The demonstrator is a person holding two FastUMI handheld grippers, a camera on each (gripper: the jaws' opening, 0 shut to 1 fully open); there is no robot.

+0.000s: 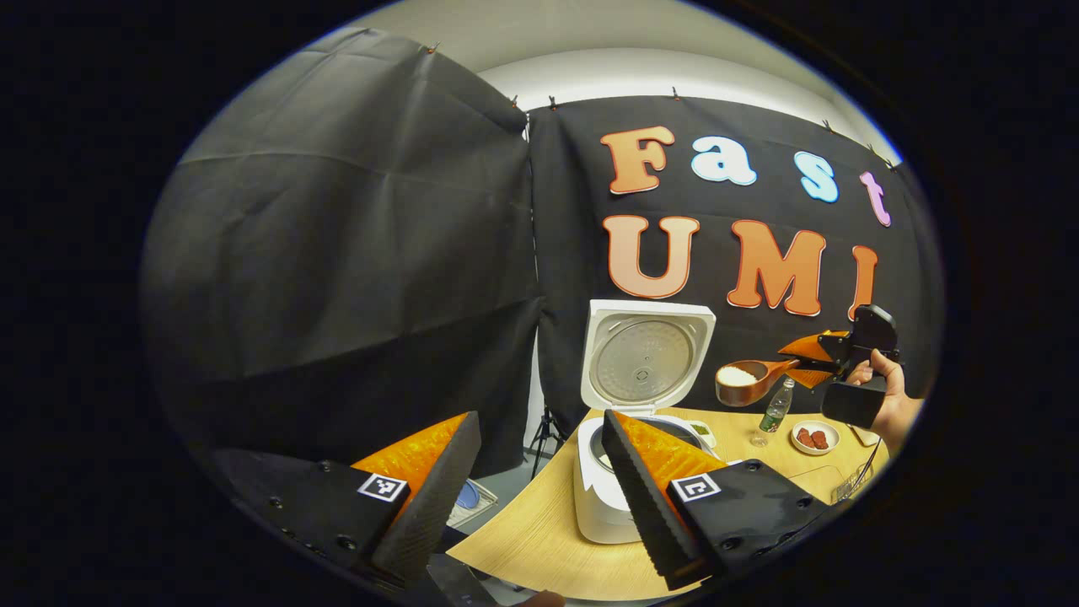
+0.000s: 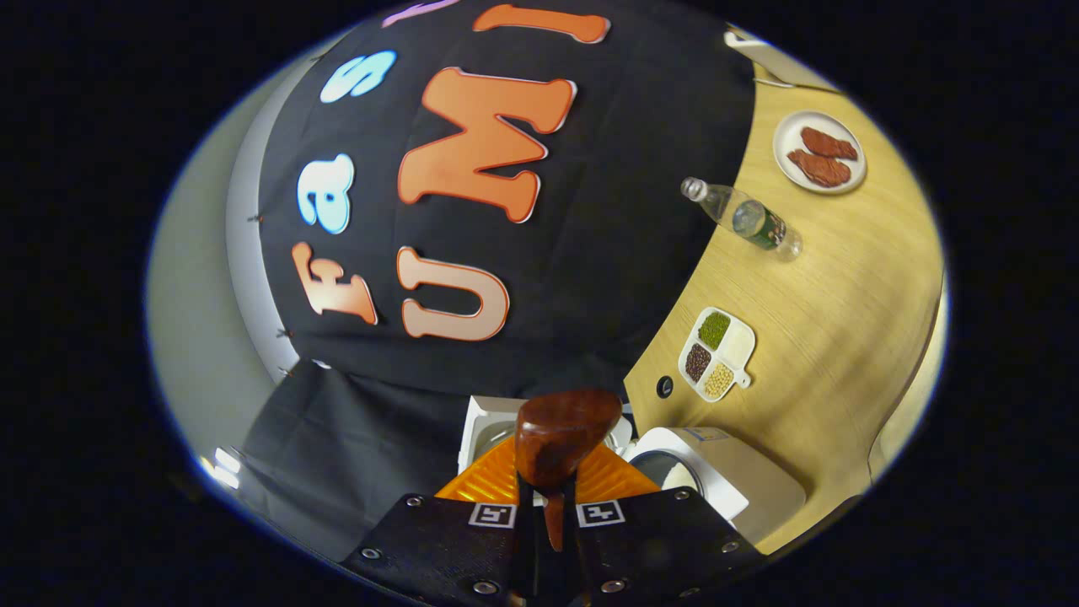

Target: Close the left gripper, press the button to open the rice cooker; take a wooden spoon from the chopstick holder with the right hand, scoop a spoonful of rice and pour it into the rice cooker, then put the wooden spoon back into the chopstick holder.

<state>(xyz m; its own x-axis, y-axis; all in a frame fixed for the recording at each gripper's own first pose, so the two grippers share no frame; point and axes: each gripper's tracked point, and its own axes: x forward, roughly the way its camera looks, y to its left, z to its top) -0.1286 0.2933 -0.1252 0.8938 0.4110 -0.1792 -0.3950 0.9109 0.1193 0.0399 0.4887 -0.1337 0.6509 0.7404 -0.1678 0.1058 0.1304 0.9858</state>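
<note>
Clamped in the right gripper (image 2: 548, 497), wooden spoon (image 1: 746, 381) carries rice beside open rice cooker (image 1: 628, 438); left gripper (image 1: 539, 472) gapes

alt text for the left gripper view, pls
The right gripper, held by a hand, carries a wooden spoon of rice toward the open rice cooker on the table; the left gripper is open.

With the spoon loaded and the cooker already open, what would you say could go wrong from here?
1. The brown wooden spoon, heaped with white rice, hangs in the air to the right of the white rice cooker, not over its pot; an early tilt would likely spill rice on the wooden table.
2. The right gripper pinches only the thin handle, so the spoon might twist.
3. The plastic bottle stands below and could be knocked.
</note>
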